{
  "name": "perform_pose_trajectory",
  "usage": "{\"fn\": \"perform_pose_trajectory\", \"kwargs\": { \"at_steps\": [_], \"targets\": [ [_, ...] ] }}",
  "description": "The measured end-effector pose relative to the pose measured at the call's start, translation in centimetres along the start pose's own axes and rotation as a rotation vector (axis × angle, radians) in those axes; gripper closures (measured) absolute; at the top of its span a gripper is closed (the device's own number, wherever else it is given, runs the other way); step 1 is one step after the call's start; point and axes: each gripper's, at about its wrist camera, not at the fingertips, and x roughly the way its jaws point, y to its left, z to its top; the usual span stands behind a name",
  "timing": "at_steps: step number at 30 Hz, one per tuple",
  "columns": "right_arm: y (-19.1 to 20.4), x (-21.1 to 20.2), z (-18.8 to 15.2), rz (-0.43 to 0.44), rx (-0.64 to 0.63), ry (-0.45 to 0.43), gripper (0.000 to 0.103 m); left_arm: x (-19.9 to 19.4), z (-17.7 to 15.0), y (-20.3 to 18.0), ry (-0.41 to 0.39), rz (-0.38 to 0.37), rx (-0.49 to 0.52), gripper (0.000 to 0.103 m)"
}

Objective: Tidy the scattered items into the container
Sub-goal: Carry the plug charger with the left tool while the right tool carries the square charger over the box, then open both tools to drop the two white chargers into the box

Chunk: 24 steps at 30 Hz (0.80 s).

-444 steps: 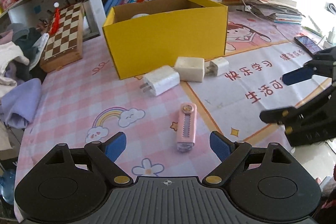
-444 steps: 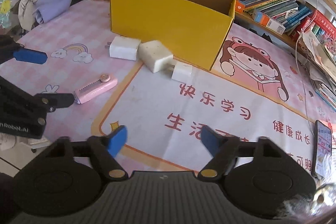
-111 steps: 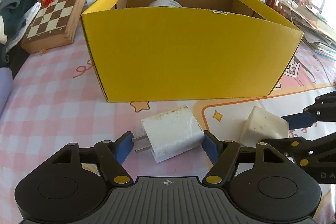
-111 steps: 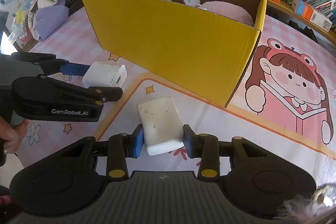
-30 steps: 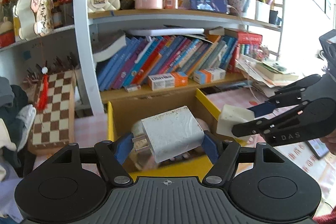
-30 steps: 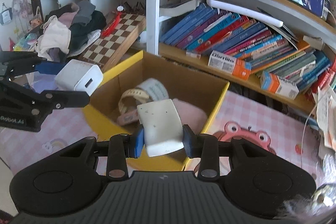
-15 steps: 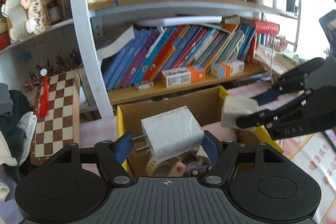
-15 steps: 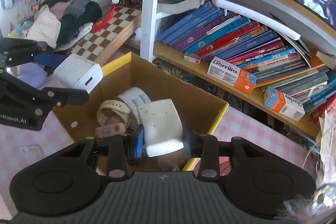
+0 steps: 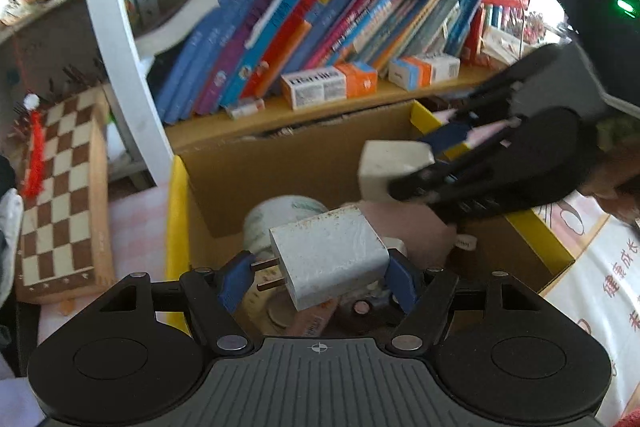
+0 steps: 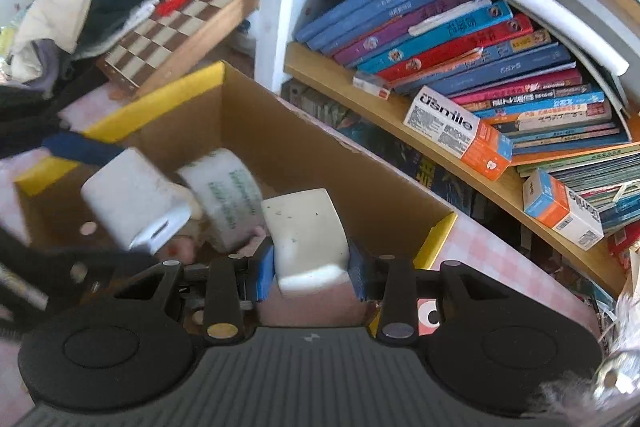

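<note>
Left wrist view: a white charger (image 9: pixel 328 259) sits clamped between the blue pads of the left gripper (image 9: pixel 318 277), its two metal prongs pointing left past the left pad. Its flat plastic face is speckled with brownish dirt along the top edge, and its lower corner is cut off by the gripper body. It hangs over the open box (image 9: pixel 178 211), a cardboard carton with yellow outside and plain brown inside. Beneath it lie a roll of tape (image 9: pixel 280 215), something soft and pink, and small bits too blurred and shadowed to name. To the right, the right gripper (image 9: pixel 436 163) pinches a second, rounded white block (image 9: pixel 390 167); motion blur smears its black arms, and only one blue pad shows clearly.

Right wrist view: the block (image 10: pixel 306 233) is squeezed between that gripper's (image 10: pixel 310 271) blue pads, its matte face dotted with dark specks, held over the box (image 10: pixel 160 103) near its right wall. The left gripper (image 10: pixel 80 187) enters from the left, mostly cut off and blurred, with the charger (image 10: pixel 134 201) showing a slot in its end face. The tape roll (image 10: pixel 226 195), printed with green text, lies on its side between the two.

Behind the box stand a shelf of slanted books (image 10: pixel 460 27), an orange-and-white carton (image 10: pixel 456 133), and a wooden chessboard (image 9: pixel 60 187) on the left.
</note>
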Motion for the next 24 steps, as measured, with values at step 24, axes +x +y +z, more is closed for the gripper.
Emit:
{"fn": "perform_pose_trajectory", "kwargs": {
  "at_steps": [24],
  "targets": [
    [-1.5, 5.7, 2.0, 0.010, -0.028, 0.078, 0.067, 2.2, -1.7, 1.1, 0.155, -0.103, -0.207, 0.032]
  ]
}}
